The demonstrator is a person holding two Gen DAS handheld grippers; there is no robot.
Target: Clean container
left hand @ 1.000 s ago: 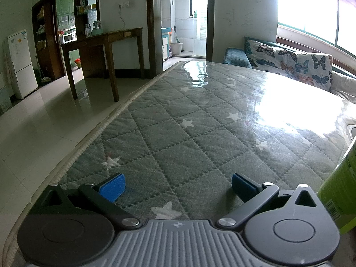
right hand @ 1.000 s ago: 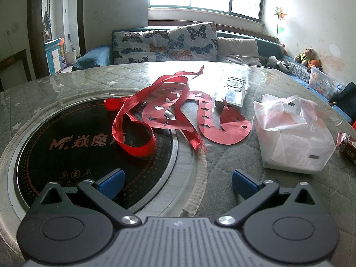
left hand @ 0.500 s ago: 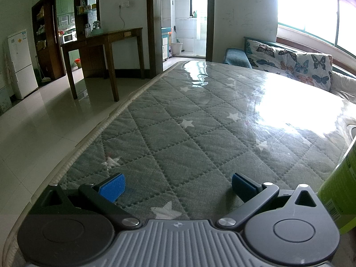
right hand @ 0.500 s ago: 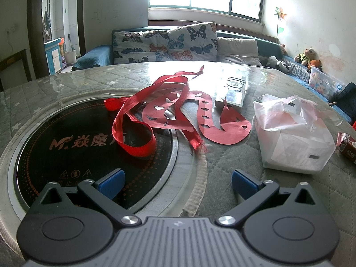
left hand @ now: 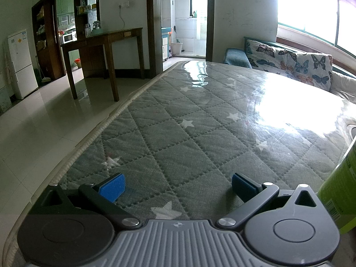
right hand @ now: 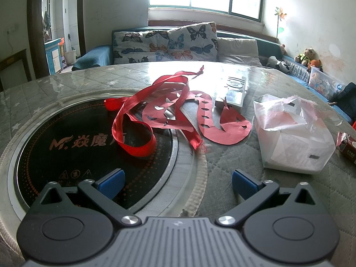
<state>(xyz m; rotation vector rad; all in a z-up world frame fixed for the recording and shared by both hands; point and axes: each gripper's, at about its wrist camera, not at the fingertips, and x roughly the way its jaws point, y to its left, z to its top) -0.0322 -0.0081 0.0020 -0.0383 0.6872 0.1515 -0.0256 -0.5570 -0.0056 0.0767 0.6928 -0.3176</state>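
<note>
Sunlight comes in through the big windows and shines on the table [left hand: 200, 133], which has a soft grey quilted cloth with white stars under a clear, shiny cover. My left gripper [left hand: 178, 183] sits low over the table near its edge and points flat across the top. Its two blue pads are spread wide apart and hold nothing. Just beside it, at the right edge of the left view, I see part of a round green container [left hand: 340, 189] with a paper label. It stands on the table, close to the right finger, but I cannot tell if they touch.

My right gripper [right hand: 176, 181] also sits low and flat, with its blue pads spread wide and nothing between them. Its left pad [right hand: 112, 181] is over a round black glass cooker [right hand: 66, 142] set into the table, with a silver ring around it. A shiny red ribbon [right hand: 133, 131] curls across the cooker's far side. Next to it lie thin red paper strips [right hand: 222, 124] with small holes cut out. A grey remote control [right hand: 233, 91] lies behind them. A crinkly white plastic bag [right hand: 293, 138] sits to the right.
</note>
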